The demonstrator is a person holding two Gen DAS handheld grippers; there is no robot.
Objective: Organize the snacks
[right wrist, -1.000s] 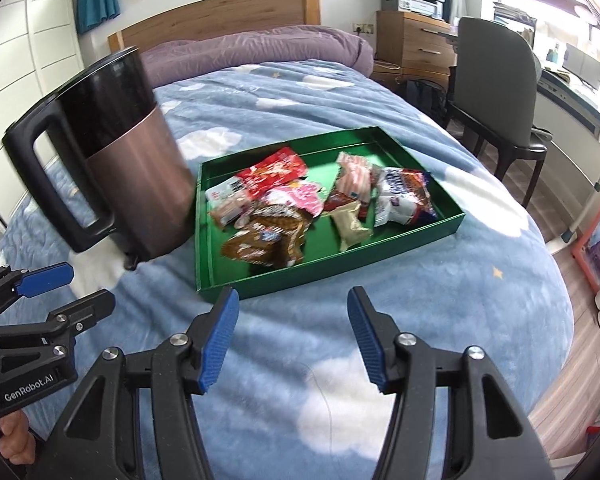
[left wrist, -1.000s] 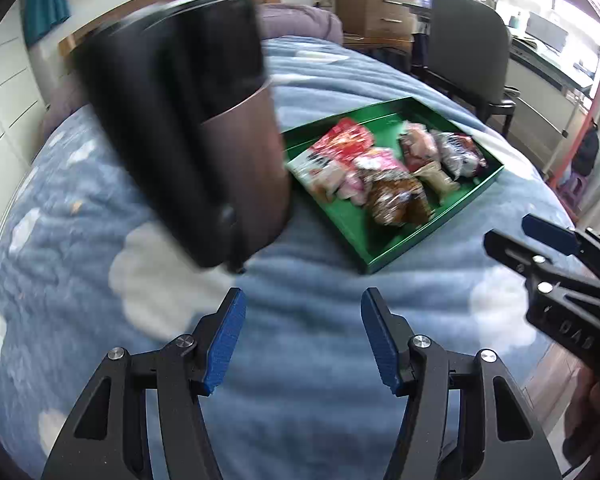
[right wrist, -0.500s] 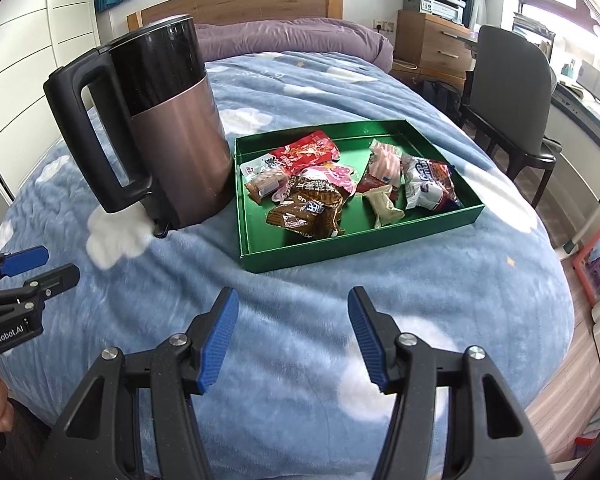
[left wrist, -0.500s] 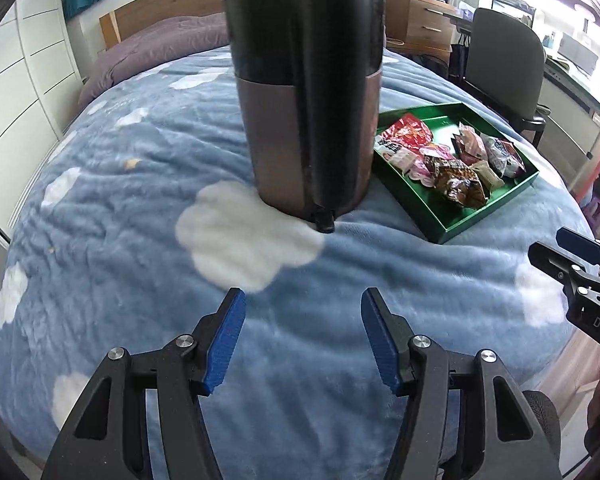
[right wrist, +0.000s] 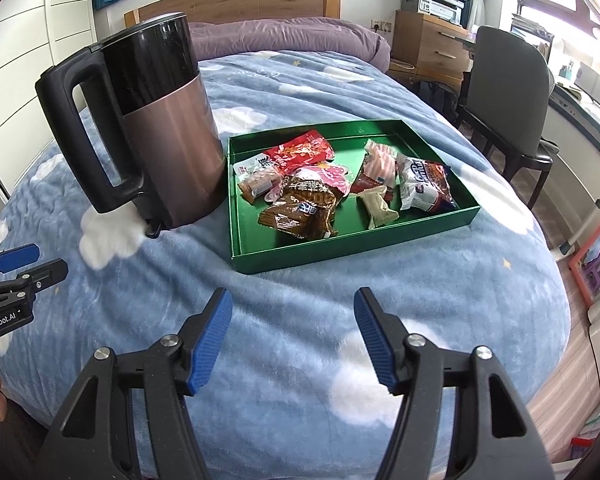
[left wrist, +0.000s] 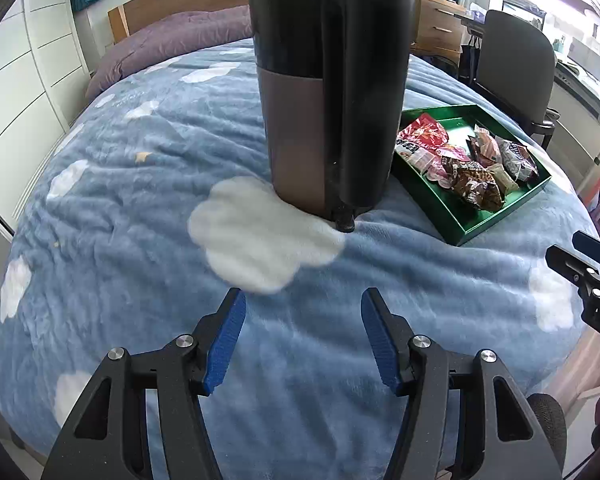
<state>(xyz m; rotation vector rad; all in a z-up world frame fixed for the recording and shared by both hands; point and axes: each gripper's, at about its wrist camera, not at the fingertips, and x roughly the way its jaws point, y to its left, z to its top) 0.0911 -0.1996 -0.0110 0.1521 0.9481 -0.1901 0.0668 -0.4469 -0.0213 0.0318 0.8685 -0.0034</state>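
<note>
Nearest the cameras, the right gripper (right wrist: 292, 336) is hanging over the blue cloud-print blanket (right wrist: 300, 360) with its jaws opening and nothing between them. The left gripper (left wrist: 302, 340) is hovering over the same blanket, its jaws released and parted partway, gripping nothing.

Just past them, the snacks are lying in a shallow green tray (right wrist: 356, 250) on the bed: a brown crinkled packet (right wrist: 300, 210) at the front, a red packet (right wrist: 300, 152) behind it, a pink one (right wrist: 328, 172) between, a small beige wrapped piece (right wrist: 376, 206), and a white-and-blue packet (right wrist: 420, 184) toward the right wall. The packets are overlapping in a loose heap on the tray's left half.

An upright black-and-bronze kettle (right wrist: 160, 128) is standing just beside the tray's left wall, its handle facing away from the tray.

Open blanket is stretching in front of the tray. On the right the bed is dropping off toward a dark chair (right wrist: 508, 92) and a wooden floor.
</note>
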